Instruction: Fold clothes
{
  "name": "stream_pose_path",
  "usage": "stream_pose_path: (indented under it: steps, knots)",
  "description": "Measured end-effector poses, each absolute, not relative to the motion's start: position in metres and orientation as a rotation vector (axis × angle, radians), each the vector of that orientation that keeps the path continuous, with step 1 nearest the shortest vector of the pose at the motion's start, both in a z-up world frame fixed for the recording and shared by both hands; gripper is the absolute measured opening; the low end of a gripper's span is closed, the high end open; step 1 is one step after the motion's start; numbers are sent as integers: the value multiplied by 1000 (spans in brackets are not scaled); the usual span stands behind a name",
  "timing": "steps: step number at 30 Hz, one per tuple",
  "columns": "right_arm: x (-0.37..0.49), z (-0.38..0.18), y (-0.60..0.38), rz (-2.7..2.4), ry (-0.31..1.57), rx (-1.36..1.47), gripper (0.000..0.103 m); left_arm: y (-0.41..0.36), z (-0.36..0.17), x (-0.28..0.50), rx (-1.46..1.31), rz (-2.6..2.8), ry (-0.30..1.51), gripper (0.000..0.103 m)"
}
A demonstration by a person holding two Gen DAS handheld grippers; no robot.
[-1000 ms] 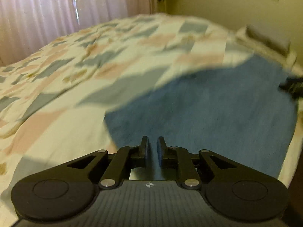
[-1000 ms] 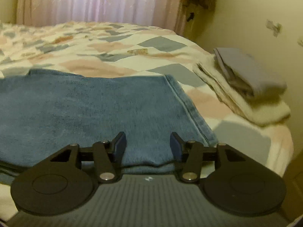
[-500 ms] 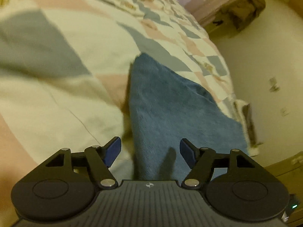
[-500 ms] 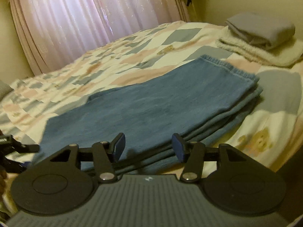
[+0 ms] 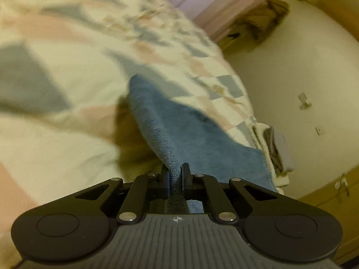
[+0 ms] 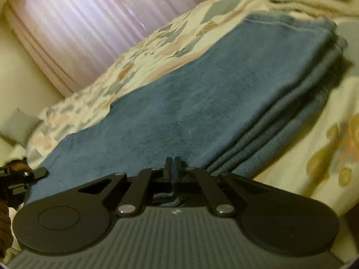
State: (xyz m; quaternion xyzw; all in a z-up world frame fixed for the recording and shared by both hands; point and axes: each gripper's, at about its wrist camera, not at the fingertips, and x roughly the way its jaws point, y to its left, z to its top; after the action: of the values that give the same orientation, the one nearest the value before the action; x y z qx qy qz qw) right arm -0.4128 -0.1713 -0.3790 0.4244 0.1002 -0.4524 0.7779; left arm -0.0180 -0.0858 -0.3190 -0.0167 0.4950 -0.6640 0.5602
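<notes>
This is a bedroom in a home. A bed (image 5: 67, 103) with a patchwork quilt (image 6: 139, 67) in cream, pink and grey fills most of the view, and pink pleated curtains (image 6: 85, 27) hang at the far side. Folded laundry (image 5: 272, 148) lies on the bed near a plain cream wall (image 5: 291, 78).

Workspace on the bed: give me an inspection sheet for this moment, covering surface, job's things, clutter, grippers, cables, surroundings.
Surface: bed under a patchwork quilt in cream, pink and grey.
Job's things: blue jeans, folded in layers, lying on the quilt.
Clutter: folded stack of cream and grey cloth past the far end of the jeans.
Grippers: left gripper has just closed, shut on a raised edge of the jeans; right gripper has just closed, shut at the near edge of the jeans, with denim bunched under it.
Cables: nothing seen.
Surroundings: pink curtain, cream wall, grey pillow.
</notes>
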Motion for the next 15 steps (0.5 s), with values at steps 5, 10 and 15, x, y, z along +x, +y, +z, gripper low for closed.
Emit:
stream_pose_path:
  steps: [5, 10, 15]
  knots:
    - [-430, -387, -169, -938, 95, 1018, 0, -116, -259, -72, 26, -1724, 990, 8]
    - [-455, -389, -157, -929, -51, 1079, 11, -168, -223, -163, 140, -1951, 872, 12]
    - [-495, -390, -148, -1014, -183, 1113, 20, -232, -250, -262, 294, -2088, 903, 15]
